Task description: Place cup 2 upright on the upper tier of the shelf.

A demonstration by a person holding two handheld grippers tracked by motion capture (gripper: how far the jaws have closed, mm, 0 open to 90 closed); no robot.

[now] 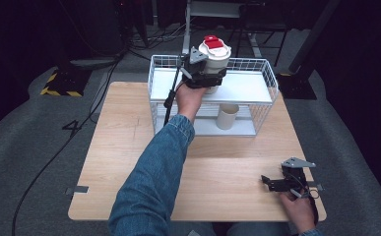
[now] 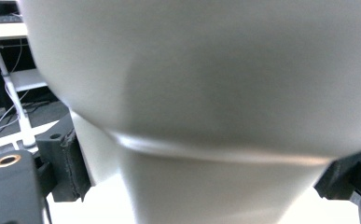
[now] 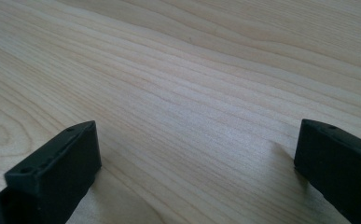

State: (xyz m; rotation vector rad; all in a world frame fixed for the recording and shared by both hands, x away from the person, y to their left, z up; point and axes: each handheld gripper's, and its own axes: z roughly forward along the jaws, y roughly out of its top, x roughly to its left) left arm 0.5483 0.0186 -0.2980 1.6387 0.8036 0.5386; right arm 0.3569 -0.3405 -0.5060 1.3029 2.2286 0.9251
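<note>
A white container [image 1: 216,60] with a red lid, wide at the top and narrower below, is over the top shelf of a white wire rack [image 1: 259,88]. My left gripper [image 1: 205,79] is shut on its narrow lower part. In the left gripper view the container's wall [image 2: 206,93] is very close, with a black jaw on each side of it. I cannot tell whether its base touches the shelf. My right gripper [image 1: 270,183] rests open at the table's front right corner, its jaws wide apart over bare wood [image 3: 192,93].
A beige cup [image 1: 227,116] stands on the rack's lower shelf, under the held container. The rack sits at the far edge of the wooden table [image 1: 129,147]. A black cable [image 1: 171,98] hangs from the left gripper down the rack's front.
</note>
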